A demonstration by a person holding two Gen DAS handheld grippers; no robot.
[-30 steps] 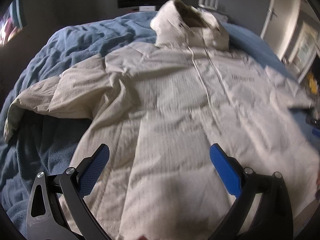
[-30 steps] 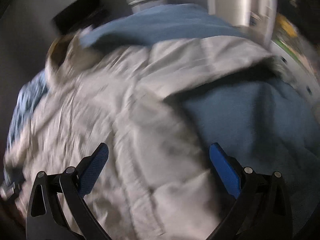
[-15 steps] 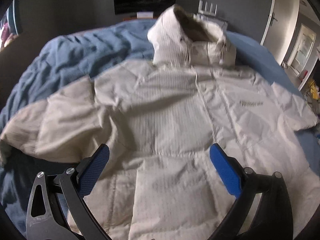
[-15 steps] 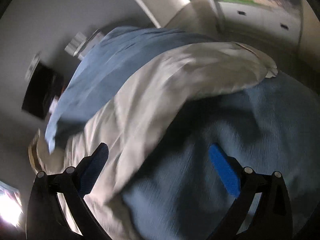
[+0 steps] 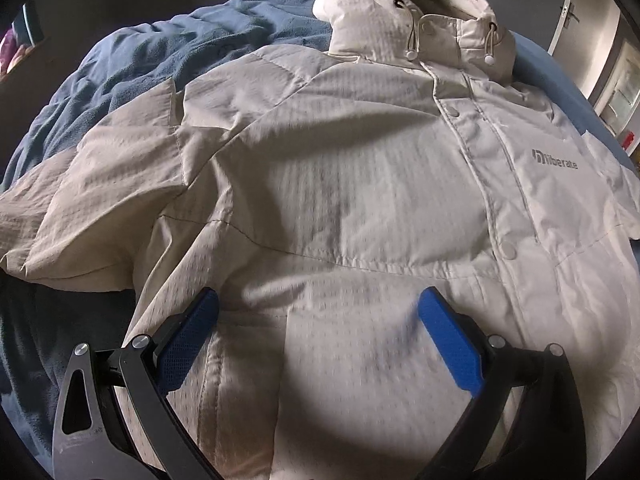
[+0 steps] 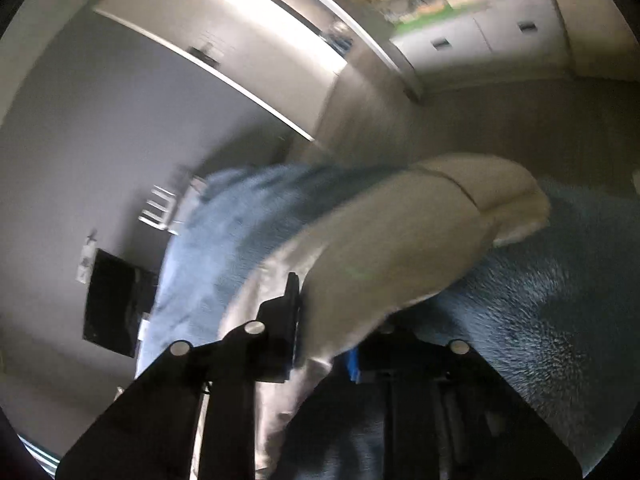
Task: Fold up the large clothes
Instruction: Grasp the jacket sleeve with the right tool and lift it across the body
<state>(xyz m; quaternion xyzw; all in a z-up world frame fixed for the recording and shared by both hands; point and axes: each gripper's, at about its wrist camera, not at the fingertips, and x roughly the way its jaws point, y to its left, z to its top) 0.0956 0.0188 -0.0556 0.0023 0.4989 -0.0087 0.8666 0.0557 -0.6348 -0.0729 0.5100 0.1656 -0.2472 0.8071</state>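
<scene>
- On a bed (image 5: 132, 64) covered by a blue blanket (image 5: 72, 360), a cream hooded jacket (image 5: 340, 184) lies face up, hood (image 5: 404, 4) at the far end from the left hand-held gripper (image 5: 318, 312).
- The left hand-held gripper hangs over the jacket's lower front with its blue pads (image 5: 450, 344) spread wide and nothing between them.
- A grey logo (image 5: 554, 159) marks the chest to the right of the snap placket ahead of that gripper; one sleeve (image 5: 76, 208) stretches away to its left across the blanket.
- In the tilted, blurred right wrist view, the right hand-held gripper (image 6: 324, 344) is closing its jaws on the jacket's other sleeve (image 6: 404, 236), the fabric caught between the pads and the cuff (image 6: 508, 196) reaching ahead over the blanket.
- Beyond that gripper stand a grey wall and a dark screen (image 6: 114, 304).
</scene>
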